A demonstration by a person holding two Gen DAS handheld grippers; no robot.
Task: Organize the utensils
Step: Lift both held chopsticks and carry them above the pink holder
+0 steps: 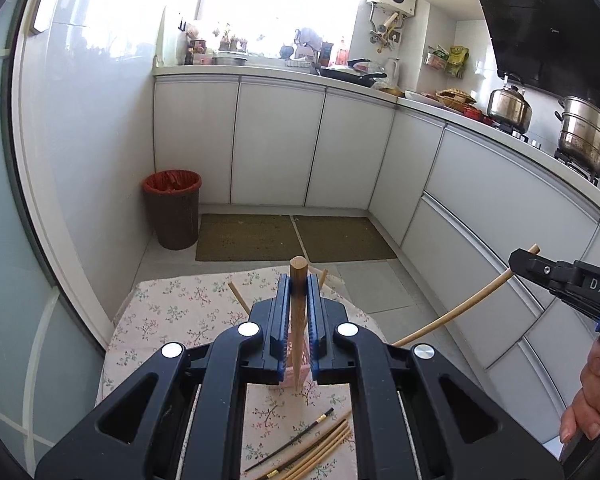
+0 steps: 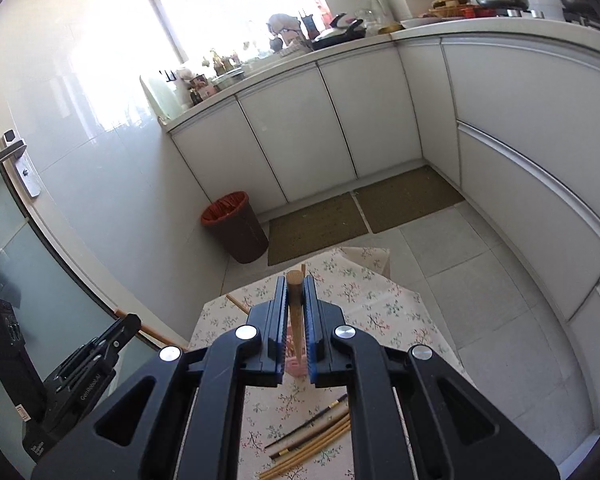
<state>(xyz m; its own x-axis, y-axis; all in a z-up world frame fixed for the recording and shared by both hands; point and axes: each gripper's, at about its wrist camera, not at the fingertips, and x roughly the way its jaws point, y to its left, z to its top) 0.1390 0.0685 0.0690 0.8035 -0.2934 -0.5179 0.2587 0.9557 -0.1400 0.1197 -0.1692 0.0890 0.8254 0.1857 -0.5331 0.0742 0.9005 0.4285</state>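
My left gripper (image 1: 299,282) is shut on a wooden chopstick (image 1: 299,312) that points down toward a pink holder (image 1: 290,380) on the floral-cloth table (image 1: 172,320). My right gripper (image 2: 295,286) is shut on another wooden chopstick (image 2: 296,320), also above the pink holder (image 2: 294,370). In the left wrist view the right gripper (image 1: 518,260) shows at the right with its long chopstick (image 1: 460,308). The left gripper (image 2: 128,322) shows at the lower left of the right wrist view. Loose wooden and black chopsticks (image 1: 312,448) lie on the cloth, also seen in the right wrist view (image 2: 312,436).
Two wooden sticks (image 1: 238,298) stand out of the holder area behind my fingers. A brown bin with a red liner (image 1: 172,208) stands on the floor by the wall. White cabinets (image 1: 280,144) and floor mats (image 1: 292,238) lie beyond the table. Pots (image 1: 584,132) sit on the stove.
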